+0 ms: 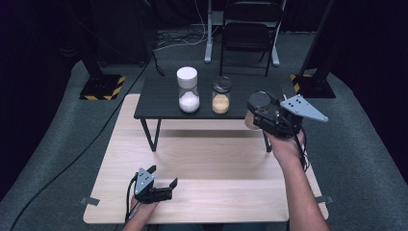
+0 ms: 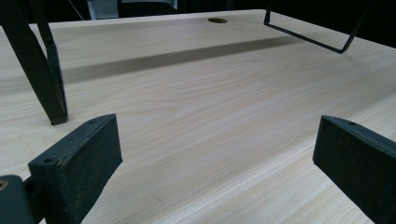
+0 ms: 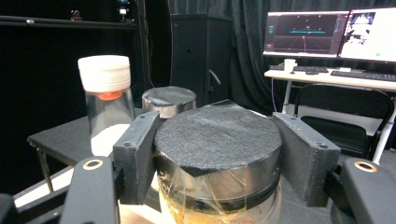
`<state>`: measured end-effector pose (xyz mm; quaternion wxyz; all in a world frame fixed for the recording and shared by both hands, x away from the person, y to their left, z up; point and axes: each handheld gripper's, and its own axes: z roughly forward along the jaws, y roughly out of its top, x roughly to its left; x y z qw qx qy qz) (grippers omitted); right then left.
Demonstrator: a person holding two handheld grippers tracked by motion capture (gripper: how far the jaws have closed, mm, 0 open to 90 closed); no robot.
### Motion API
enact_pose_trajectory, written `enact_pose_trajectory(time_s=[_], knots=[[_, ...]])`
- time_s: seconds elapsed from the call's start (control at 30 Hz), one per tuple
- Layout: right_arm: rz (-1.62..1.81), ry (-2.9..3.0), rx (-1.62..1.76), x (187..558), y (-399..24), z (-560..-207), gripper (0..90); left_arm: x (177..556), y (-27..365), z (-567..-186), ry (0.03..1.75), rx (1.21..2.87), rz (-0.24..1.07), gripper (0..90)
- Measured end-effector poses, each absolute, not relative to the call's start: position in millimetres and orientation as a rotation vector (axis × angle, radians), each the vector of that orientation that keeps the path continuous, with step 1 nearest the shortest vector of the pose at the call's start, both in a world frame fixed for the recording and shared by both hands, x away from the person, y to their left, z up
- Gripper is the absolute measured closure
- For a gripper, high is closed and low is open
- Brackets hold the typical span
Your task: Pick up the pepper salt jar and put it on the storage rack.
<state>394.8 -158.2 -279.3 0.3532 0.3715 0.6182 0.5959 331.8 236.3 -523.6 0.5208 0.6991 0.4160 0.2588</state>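
The glass jar, rigid, smooth, breakable and weighted by brown granules, is gripped at its dark lid by the right gripper off the small black table's right edge, while the left gripper is held open above the desk.

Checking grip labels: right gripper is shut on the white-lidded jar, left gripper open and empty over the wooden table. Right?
Not quite. The right gripper is shut on a dark-lidded jar, as the right gripper view shows; the white-lidded jar stands free on the small black table. The rest holds: the left gripper is open and empty over the wooden table.
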Motion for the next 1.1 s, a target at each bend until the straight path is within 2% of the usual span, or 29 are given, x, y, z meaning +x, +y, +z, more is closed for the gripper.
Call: enact_pose_trajectory(time_s=[1.1], knots=[[1.515,1.566,1.045,448,-153,-284,33.9,331,235,-524,0.991,1.683,0.630,0.7]])
